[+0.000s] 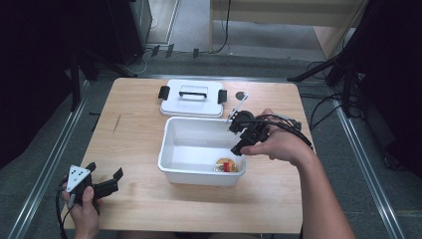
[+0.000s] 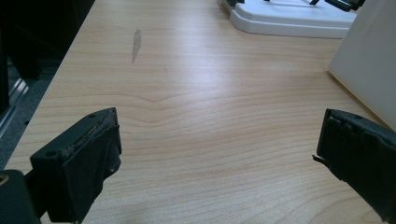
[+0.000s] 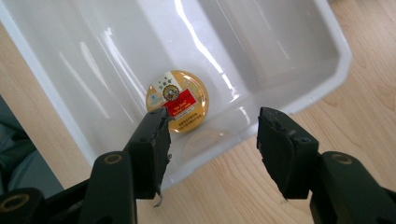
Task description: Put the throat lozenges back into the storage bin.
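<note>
The right tongs [image 1: 238, 140] hang over the near right corner of a white plastic bin [image 1: 171, 149], held in the person's right hand [image 1: 278, 144], their jaws spread apart with nothing between them. In the right gripper view those tongs [image 3: 212, 140] look down into the bin [image 3: 56, 98], where a small round tin [image 3: 177, 100] with a gold lid and a red label lies flat on the bin floor, just beyond the tip of one jaw and close to the bin wall; the other jaw stands over the bin's rim and the bare wood outside it. In the high view the tin [image 1: 225, 165] sits in the bin's near right corner, just below the right tongs. Beyond the bin, on the far side from these tongs, lies a white lid [image 1: 191, 102] with a black handle and black side clips. The left tongs [image 1: 104, 177] rest low at the near left corner of the tabletop [image 1: 134, 144], gripped by the left hand [image 1: 82, 206], well apart from the bin. In the left gripper view these tongs [image 2: 217, 144] gape wide over bare wood, holding nothing, with the bin's wall [image 2: 369, 70] off to one side ahead and the lid [image 2: 289, 21] farther off.
</note>
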